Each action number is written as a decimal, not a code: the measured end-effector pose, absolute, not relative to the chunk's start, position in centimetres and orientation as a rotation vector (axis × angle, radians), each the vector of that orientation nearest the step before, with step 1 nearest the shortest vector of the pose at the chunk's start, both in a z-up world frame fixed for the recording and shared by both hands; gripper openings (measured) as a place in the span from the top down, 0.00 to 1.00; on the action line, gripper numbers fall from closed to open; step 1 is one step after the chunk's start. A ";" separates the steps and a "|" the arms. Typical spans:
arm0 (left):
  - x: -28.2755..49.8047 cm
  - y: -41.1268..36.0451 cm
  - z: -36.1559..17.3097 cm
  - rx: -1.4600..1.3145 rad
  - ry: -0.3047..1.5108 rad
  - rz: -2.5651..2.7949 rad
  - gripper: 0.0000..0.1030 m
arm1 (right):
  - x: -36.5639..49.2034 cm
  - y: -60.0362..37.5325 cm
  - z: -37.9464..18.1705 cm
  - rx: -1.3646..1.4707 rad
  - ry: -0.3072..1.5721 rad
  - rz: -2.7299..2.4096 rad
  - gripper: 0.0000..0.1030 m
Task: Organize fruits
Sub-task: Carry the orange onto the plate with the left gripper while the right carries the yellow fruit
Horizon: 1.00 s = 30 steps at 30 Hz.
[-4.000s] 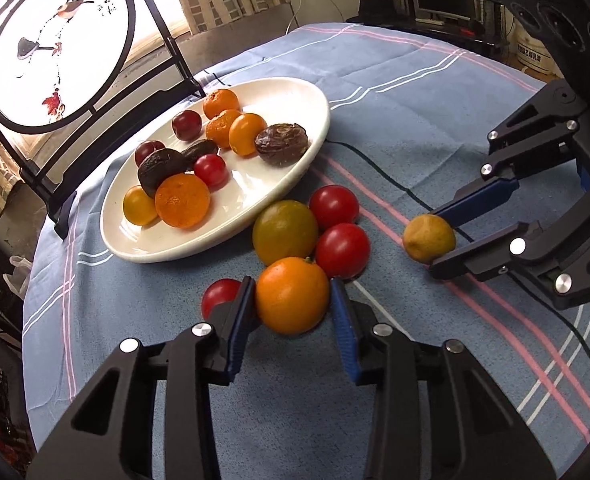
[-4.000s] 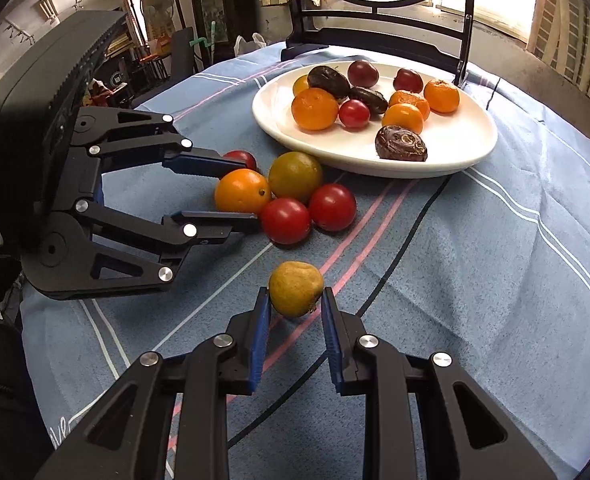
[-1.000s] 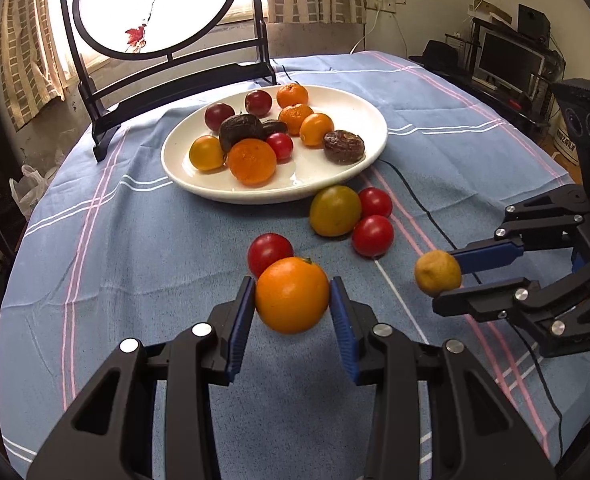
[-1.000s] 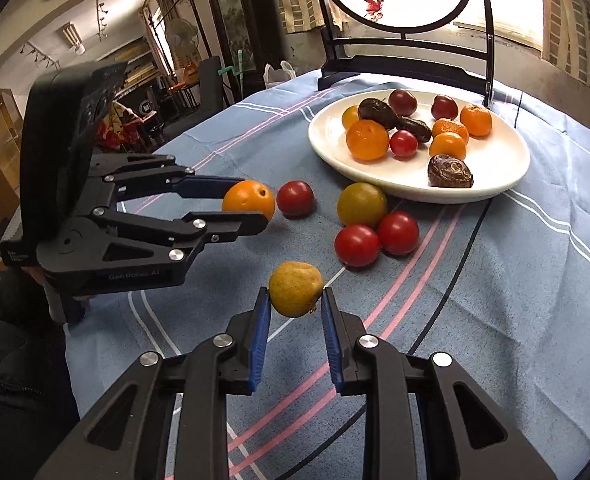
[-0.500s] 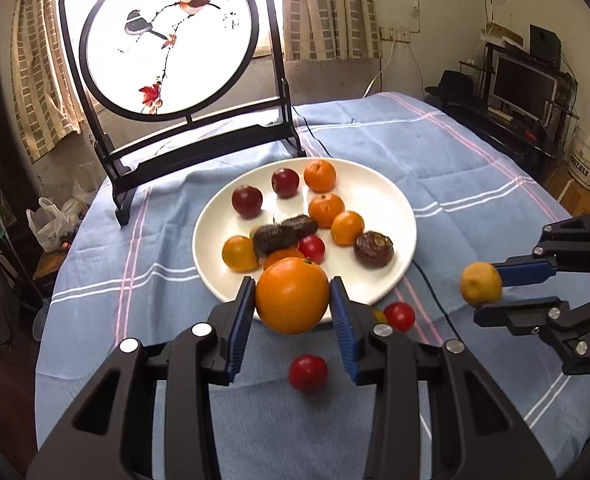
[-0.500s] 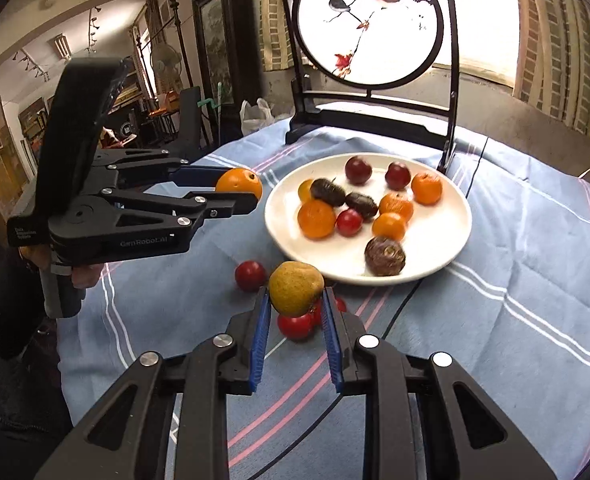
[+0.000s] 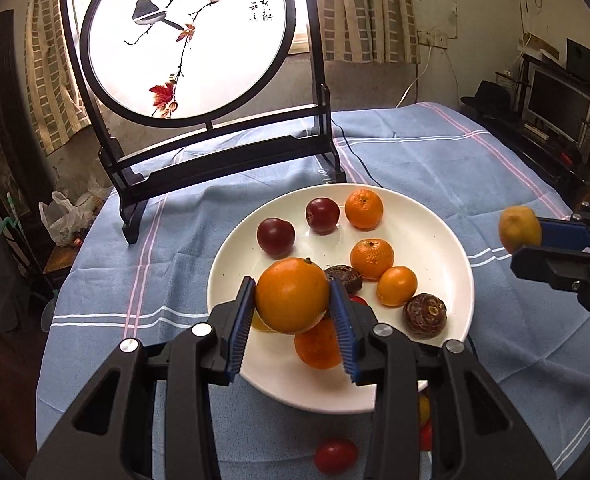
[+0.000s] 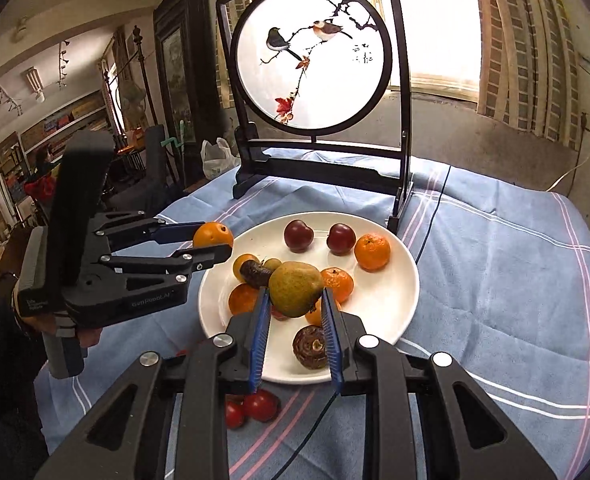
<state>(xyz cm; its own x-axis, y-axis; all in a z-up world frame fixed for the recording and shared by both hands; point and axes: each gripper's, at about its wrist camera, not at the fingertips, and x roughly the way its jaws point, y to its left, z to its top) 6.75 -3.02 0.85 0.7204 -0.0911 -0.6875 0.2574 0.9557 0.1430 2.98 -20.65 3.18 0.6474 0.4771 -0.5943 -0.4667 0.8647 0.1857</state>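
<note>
A white plate (image 7: 443,240) (image 8: 391,304) holds several oranges, dark red plums and brown wrinkled fruits. My left gripper (image 7: 293,300) is shut on an orange (image 7: 291,294) and holds it above the plate's near left part; it also shows in the right wrist view (image 8: 215,242) with the orange (image 8: 213,234) at the plate's left rim. My right gripper (image 8: 295,300) is shut on a yellow-green fruit (image 8: 295,288) above the plate's middle. In the left wrist view that fruit (image 7: 519,229) shows right of the plate.
Red tomatoes (image 7: 335,455) (image 8: 259,405) lie on the blue striped cloth in front of the plate. A black-framed round screen with painted birds (image 7: 187,40) (image 8: 311,60) stands behind the plate. A black cable (image 8: 311,424) runs under the plate.
Both grippers have risen and moved forward with their fruits, now over the plate. The tomatoes on the cloth have dropped to the bottom of both views.
</note>
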 end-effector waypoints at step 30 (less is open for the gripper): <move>11.5 -4.2 -1.0 0.268 0.765 -0.150 0.64 | 9.2 -19.0 0.7 0.035 0.753 0.507 0.75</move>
<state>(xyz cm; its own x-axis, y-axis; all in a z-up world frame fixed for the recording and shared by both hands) 11.55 -4.22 -0.96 0.7132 -0.0367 -0.7000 0.2302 0.9555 0.1845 9.19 -19.01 0.65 0.6152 0.4523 -0.6457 -0.4278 0.8795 0.2085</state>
